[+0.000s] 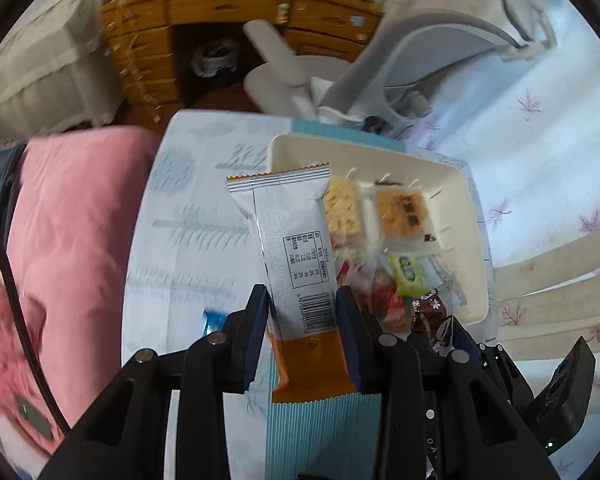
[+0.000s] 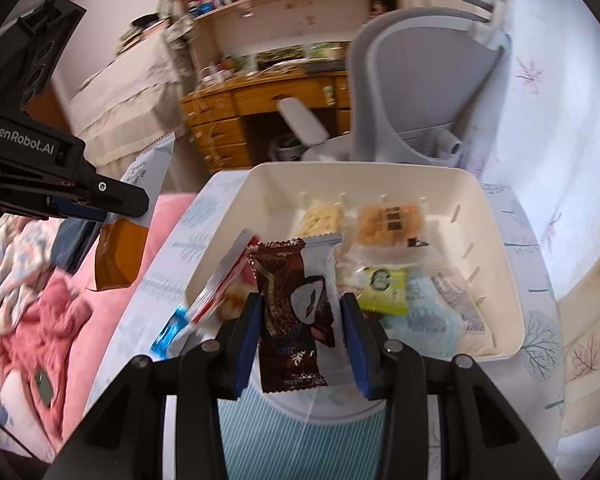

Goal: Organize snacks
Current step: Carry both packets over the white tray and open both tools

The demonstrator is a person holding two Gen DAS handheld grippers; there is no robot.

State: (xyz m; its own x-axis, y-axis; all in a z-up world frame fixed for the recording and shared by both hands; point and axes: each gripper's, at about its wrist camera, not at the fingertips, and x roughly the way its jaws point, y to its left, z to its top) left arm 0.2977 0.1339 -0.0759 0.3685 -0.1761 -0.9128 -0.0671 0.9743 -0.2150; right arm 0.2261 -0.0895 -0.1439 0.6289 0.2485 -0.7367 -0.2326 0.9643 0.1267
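My left gripper [image 1: 302, 300] is shut on a silver and orange snack bar [image 1: 288, 232] and holds it upright in the air, left of the cream tray [image 1: 474, 216]. The right wrist view shows that same left gripper [image 2: 112, 204] at the left, with the bar's orange end [image 2: 118, 256] hanging below it. My right gripper [image 2: 302, 308] is shut on a brown chocolate snack pack [image 2: 284, 276], above the near left corner of the tray [image 2: 500, 248]. Inside the tray lie an orange cracker pack [image 2: 392, 220], a green pack [image 2: 384, 284] and several more snacks.
A red and white pack [image 2: 228, 280] leans at the tray's left rim. A blue candy [image 2: 170, 330] lies on the tree-patterned tablecloth [image 2: 540, 340]. Pink bedding [image 2: 60, 320] borders the table on the left. A grey office chair [image 2: 420, 92] and a wooden desk [image 2: 236, 112] stand behind.
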